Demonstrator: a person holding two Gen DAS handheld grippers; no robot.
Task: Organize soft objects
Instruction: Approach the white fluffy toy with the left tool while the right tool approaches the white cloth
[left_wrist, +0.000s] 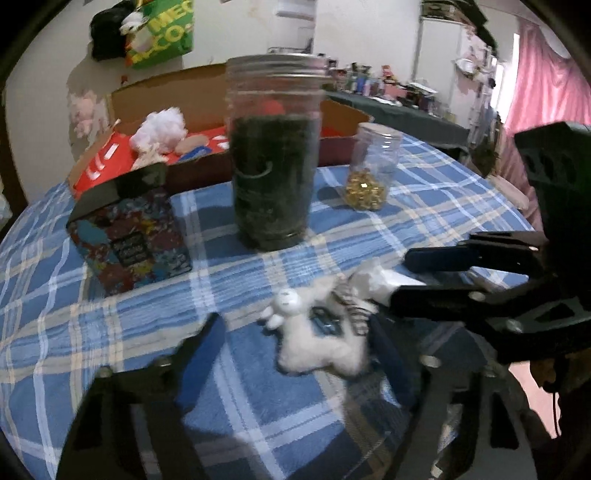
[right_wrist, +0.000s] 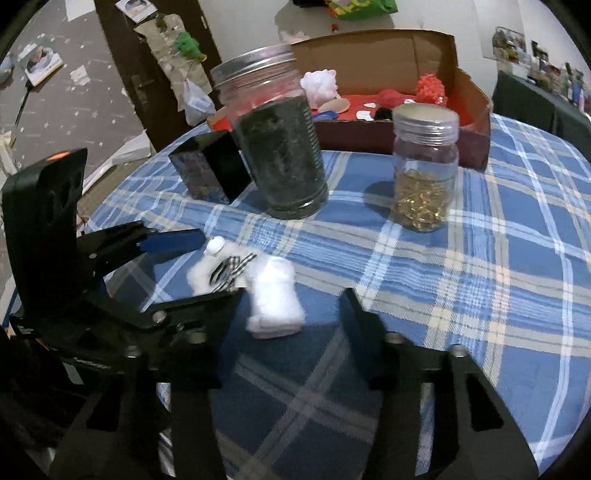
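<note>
My right tool (right_wrist: 291, 314) sits low over the checked tabletop (right_wrist: 480, 277), its fingers either side of a white plush toy (right_wrist: 273, 306). My left tool (right_wrist: 199, 266) reaches in at the toy's other end.

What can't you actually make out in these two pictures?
- White plush toy: left wrist view, motion blur smears it, and the right gripper covers its far end.
- Big jar: both views, dark contents unreadable through the glass.
- Cardboard box: left wrist view, the big jar hides its middle.
- Patterned box: label too blurred to read.
- Left gripper: right wrist view, cannot tell whether its pads touch the toy.
</note>
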